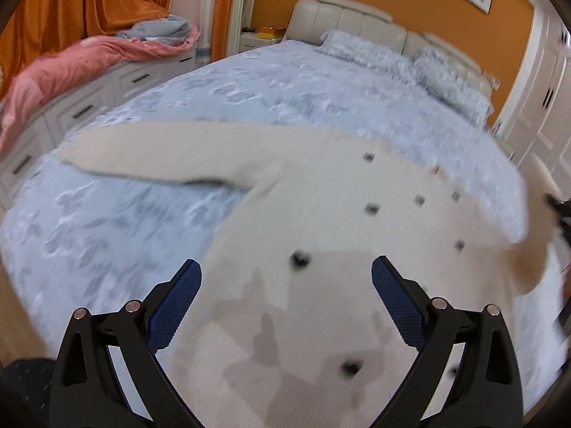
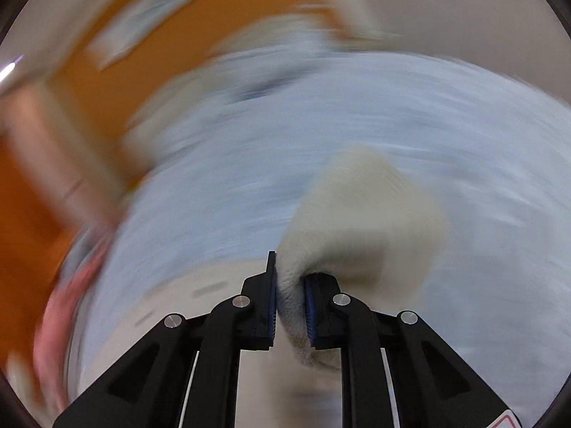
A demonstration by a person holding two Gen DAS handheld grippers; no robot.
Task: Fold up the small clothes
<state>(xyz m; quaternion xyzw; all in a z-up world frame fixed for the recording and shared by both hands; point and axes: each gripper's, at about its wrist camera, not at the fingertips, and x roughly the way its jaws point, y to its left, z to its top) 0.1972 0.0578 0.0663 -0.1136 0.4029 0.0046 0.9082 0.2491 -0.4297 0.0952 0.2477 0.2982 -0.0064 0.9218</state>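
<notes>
A cream knit cardigan (image 1: 321,221) with dark buttons lies flat on the pale blue bedspread (image 1: 117,221). One sleeve (image 1: 160,153) stretches out to the left. My left gripper (image 1: 285,278) is open and empty just above the cardigan's lower body. The other sleeve is lifted at the right edge of the left wrist view (image 1: 535,228). My right gripper (image 2: 289,285) is shut on that cream sleeve (image 2: 360,214), which hangs from the jaws above the bedspread (image 2: 464,125). The right wrist view is heavily blurred by motion.
Two patterned pillows (image 1: 410,60) and a beige headboard (image 1: 357,18) are at the far end of the bed. A white drawer unit (image 1: 82,107) with a pink quilt (image 1: 71,67) runs along the left. White wardrobe doors (image 1: 542,107) stand at the right.
</notes>
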